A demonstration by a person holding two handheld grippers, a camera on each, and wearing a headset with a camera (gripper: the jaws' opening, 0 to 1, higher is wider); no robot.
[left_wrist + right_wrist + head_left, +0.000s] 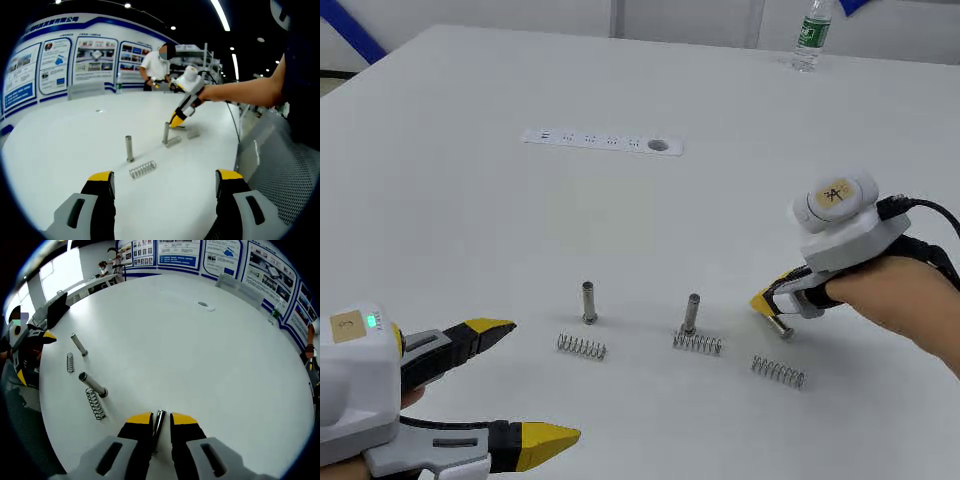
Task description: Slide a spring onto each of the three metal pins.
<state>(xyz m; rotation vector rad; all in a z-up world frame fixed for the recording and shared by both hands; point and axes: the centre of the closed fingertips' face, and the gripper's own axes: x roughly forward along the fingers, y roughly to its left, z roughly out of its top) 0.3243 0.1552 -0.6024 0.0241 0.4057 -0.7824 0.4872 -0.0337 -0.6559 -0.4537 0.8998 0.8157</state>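
Note:
Two metal pins stand upright on the white table, the left pin (588, 302) (129, 148) (78, 344) and the middle pin (692, 313) (165, 133) (92, 384). In front of each lies a spring, the left spring (581, 347) (142, 169) (69, 362) and the middle spring (697, 343) (173, 142) (95, 403). A third spring (778, 372) (193, 134) lies further right. My right gripper (770, 305) (156, 419) is shut on the third pin (781, 327) (159, 422), held tilted at the table. My left gripper (525, 385) (165, 182) stands open near the front left, holding nothing.
A white power strip (602, 141) lies flat across the middle of the table. A water bottle (810, 35) stands at the far right. A person (155, 67) stands beyond the table's far end. The table edge (240, 150) runs close on the left gripper's right.

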